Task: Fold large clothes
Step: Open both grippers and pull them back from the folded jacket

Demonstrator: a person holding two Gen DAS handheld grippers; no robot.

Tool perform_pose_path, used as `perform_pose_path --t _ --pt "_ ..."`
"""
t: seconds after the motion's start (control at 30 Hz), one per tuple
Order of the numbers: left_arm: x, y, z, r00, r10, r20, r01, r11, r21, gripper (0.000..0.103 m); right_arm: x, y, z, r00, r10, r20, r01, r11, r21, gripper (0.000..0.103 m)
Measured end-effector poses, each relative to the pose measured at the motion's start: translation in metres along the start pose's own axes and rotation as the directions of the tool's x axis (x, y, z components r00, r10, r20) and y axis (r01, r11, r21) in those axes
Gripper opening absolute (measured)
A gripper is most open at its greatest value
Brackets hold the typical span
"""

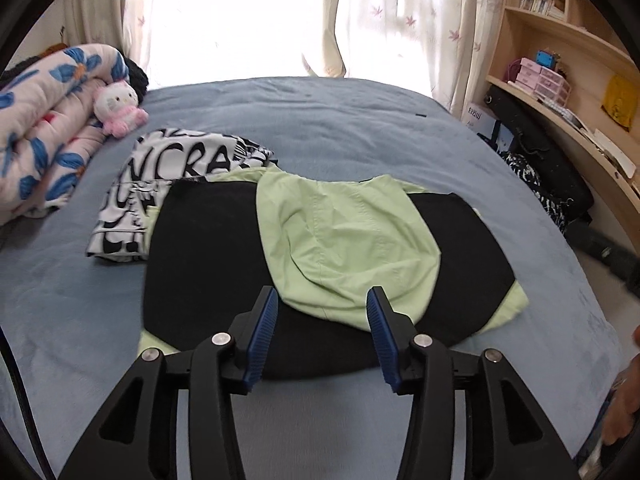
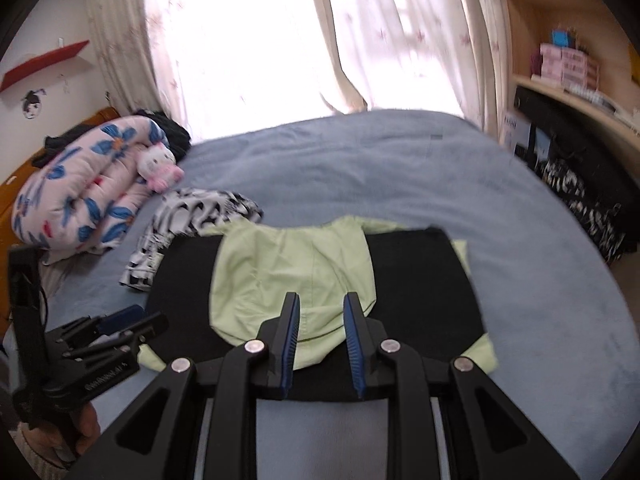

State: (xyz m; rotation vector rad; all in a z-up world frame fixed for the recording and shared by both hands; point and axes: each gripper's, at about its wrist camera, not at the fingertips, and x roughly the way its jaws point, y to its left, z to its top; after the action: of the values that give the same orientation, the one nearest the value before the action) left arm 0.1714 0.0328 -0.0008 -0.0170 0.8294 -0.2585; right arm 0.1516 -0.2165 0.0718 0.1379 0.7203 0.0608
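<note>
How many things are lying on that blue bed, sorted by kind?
Clothes: 2, a black and green garment and a black-and-white printed one
Rolled floral quilts: 1
Plush toys: 1
Total: 4

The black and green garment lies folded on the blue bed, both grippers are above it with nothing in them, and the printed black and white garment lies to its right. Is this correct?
Not quite. The printed black and white garment lies to the left of the black and green garment, toward the floral quilt, as the left wrist view shows. The rest holds: left gripper and right gripper are both empty above the blue bed.
</note>
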Motion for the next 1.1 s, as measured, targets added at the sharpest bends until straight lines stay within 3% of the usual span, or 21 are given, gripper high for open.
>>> perform_pose_path --t 0.07,0.27,0.53,0.63,0.87,1.0,1.1 --pt "-0.022 0.0 -0.007 1.0 0.002 0.005 -0.002 1.0 -0.003 0.048 -0.03 0.0 0.0 1.0 0.004 0.023 -0.004 1.0 -0.012 0.04" --pt "-0.067 0.005 -0.03 1.0 -0.012 0.014 0.012 1.0 -0.02 0.049 -0.103 0.004 -0.009 0.999 0.006 0.048 -0.001 0.996 -0.086 0.041" --pt "-0.097 0.011 -0.061 1.0 -0.009 0.019 0.009 1.0 -0.02 0.052 -0.137 0.011 -0.039 0.996 -0.078 0.035 0.083 0.971 -0.225 0.047" --pt "-0.097 0.015 -0.075 1.0 -0.002 0.008 0.002 1.0 -0.023 0.061 -0.133 0.012 -0.055 0.997 -0.077 0.022 0.081 0.97 -0.23 0.048" --pt "-0.06 0.036 -0.103 0.998 0.008 -0.066 -0.015 0.996 -0.092 0.062 -0.084 0.007 -0.094 0.999 -0.033 -0.006 0.032 0.993 -0.116 0.048" --pt "-0.025 0.052 -0.114 0.992 -0.058 -0.109 0.037 0.982 -0.186 0.062 -0.048 0.01 -0.107 0.999 -0.035 0.0 0.035 0.994 -0.103 0.048" --pt "0.005 0.07 -0.124 0.98 -0.162 -0.114 0.121 0.946 -0.3 0.062 -0.023 0.012 -0.11 0.999 -0.037 0.011 0.038 0.994 -0.101 0.048"
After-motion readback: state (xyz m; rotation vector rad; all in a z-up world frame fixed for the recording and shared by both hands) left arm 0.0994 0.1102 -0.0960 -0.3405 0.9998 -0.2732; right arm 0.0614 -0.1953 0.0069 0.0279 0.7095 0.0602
